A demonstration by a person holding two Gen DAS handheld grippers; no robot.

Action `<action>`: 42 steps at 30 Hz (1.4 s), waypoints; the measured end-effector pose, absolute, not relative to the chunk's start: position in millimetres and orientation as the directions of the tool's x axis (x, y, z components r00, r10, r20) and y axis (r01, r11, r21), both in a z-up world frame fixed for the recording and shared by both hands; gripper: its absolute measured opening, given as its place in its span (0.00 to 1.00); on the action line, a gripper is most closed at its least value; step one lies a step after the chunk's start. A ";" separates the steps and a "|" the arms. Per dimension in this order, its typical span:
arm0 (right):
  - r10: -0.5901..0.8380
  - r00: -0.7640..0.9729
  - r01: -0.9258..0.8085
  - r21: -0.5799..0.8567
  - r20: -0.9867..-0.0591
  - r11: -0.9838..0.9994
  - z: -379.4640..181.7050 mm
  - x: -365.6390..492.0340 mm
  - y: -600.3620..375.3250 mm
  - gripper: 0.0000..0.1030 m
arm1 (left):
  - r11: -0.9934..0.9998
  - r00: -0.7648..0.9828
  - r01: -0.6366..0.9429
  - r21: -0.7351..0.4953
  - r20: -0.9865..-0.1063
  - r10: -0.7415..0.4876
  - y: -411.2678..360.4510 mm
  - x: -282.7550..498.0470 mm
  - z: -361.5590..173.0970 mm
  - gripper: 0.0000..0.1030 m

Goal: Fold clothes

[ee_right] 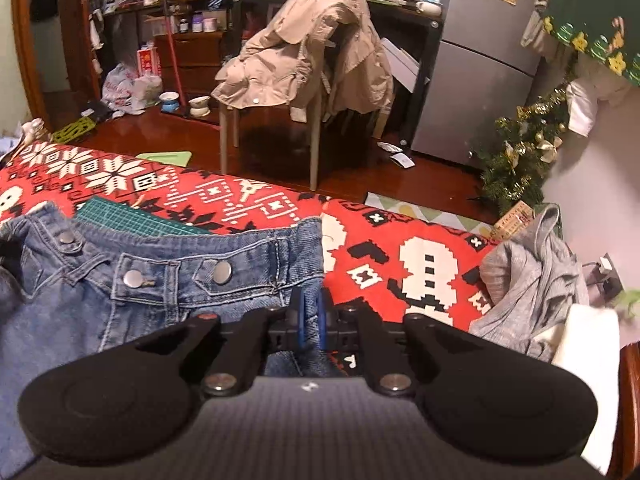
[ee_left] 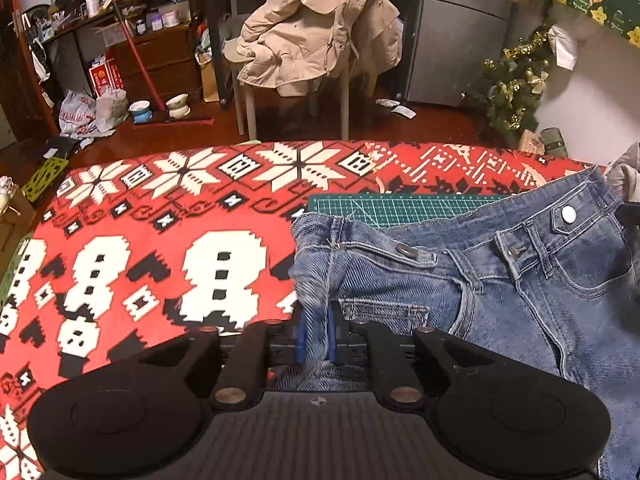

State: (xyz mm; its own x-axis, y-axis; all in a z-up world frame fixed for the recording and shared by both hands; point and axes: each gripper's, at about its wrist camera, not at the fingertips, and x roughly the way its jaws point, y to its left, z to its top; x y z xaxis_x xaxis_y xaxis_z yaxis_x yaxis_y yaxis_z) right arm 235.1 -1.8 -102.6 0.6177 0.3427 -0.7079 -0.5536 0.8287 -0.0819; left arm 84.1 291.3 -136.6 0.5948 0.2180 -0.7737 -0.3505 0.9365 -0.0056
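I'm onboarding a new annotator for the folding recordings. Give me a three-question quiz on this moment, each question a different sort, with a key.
1. True or false: the jeans lie partly over a green cutting mat.
2. Multiple choice: what is draped over the chair behind the table? A) a beige coat B) a red towel C) a black apron
3. Fill in: the right gripper pinches the jeans near the ____ end of the waistband, as its own camera shows it.

Key
1. True: the mat's gridded edge shows just beyond the waistband.
2. A: the beige coat hangs over the seat and back.
3. Right; the left gripper has denim between its pads at the opposite end.
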 end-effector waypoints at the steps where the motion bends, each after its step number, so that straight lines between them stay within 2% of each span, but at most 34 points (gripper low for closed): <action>1: 0.343 0.615 -0.552 -0.076 -0.710 0.831 -104.1 235.9 -2.6 0.11 | 0.934 0.603 -0.358 -0.007 -0.765 0.225 291.8 81.4 -135.5 0.24; 2: 0.343 0.612 -0.550 -0.071 -0.713 0.832 -105.5 236.7 -3.5 0.15 | 0.931 0.611 -0.365 -0.005 -0.756 0.236 292.3 77.8 -133.9 0.34; 3: 0.343 0.609 -0.548 -0.065 -0.715 0.834 -106.9 237.6 -4.3 0.27 | 0.928 0.619 -0.373 -0.002 -0.745 0.247 292.7 73.8 -132.1 0.38; 6: 0.338 0.605 -0.534 -0.052 -0.721 0.844 -106.1 237.5 -9.3 0.30 | 0.928 0.638 -0.372 -0.006 -0.728 0.251 292.6 60.2 -126.9 0.39; 8: 0.328 0.606 -0.524 -0.054 -0.724 0.850 -102.7 236.1 -13.2 0.38 | 0.929 0.648 -0.369 -0.028 -0.724 0.235 290.3 48.8 -121.6 0.41; 10: 0.330 0.601 -0.527 -0.050 -0.728 0.849 -94.7 226.6 -18.1 0.55 | 0.933 0.663 -0.357 -0.055 -0.718 0.211 283.9 34.9 -114.8 0.46; 11: 0.331 0.598 -0.528 -0.048 -0.730 0.848 -90.7 221.9 -20.5 0.59 | 0.934 0.670 -0.350 -0.068 -0.715 0.199 280.4 27.9 -111.3 0.47; 13: 0.348 0.593 -0.542 -0.040 -0.726 0.839 -80.4 204.5 -26.1 0.77 | 0.943 0.679 -0.327 -0.067 -0.710 0.185 269.7 20.4 -106.0 0.48; 19: 0.396 0.547 -0.594 -0.009 -0.737 0.804 -70.6 146.9 -42.7 0.86 | 0.964 0.685 -0.258 -0.062 -0.716 0.137 227.7 -8.2 -99.4 0.52; 23: 0.396 0.540 -0.601 -0.010 -0.743 0.799 -71.3 109.0 -48.2 0.90 | 0.965 0.700 -0.251 -0.082 -0.703 0.122 199.9 -28.0 -102.0 0.62; 25: 0.398 0.536 -0.607 -0.012 -0.744 0.795 -72.0 90.7 -50.0 0.97 | 0.972 0.713 -0.229 -0.048 -0.688 0.134 183.5 -40.4 -105.1 0.65; 28: 0.408 0.518 -0.627 -0.009 -0.752 0.779 -74.9 65.7 -52.5 0.99 | 0.981 0.718 -0.194 0.007 -0.680 0.147 161.9 -53.4 -106.0 0.71; 29: 0.412 0.510 -0.634 -0.007 -0.755 0.773 -76.0 57.4 -53.3 0.99 | 0.982 0.718 -0.190 0.023 -0.679 0.154 156.3 -57.5 -106.3 0.73; 30: 0.404 0.509 -0.636 -0.016 -0.760 0.771 -77.7 48.6 -53.5 0.99 | 0.982 0.717 -0.186 0.038 -0.678 0.162 150.6 -61.6 -106.6 0.81; 33: 0.375 0.529 -0.639 -0.067 -0.762 0.766 -80.9 23.3 -52.3 0.99 | 0.985 0.746 -0.164 0.053 -0.647 0.159 139.7 -77.1 -107.6 0.90; 38: 0.423 0.522 -0.696 -0.083 -0.741 0.714 -84.2 -17.2 -53.8 0.99 | 0.990 0.726 -0.139 -0.018 -0.682 0.090 138.1 -89.3 -113.4 0.88; 40: 0.449 0.512 -0.709 -0.066 -0.732 0.702 -85.0 -30.5 -55.9 0.99 | 0.991 0.729 -0.124 -0.051 -0.682 0.056 138.1 -95.9 -114.4 0.83; 42: 0.472 0.492 -0.710 -0.023 -0.732 0.704 -86.5 -40.6 -59.3 0.99 | 0.993 0.732 -0.091 -0.076 -0.681 0.015 136.8 -102.8 -114.8 0.68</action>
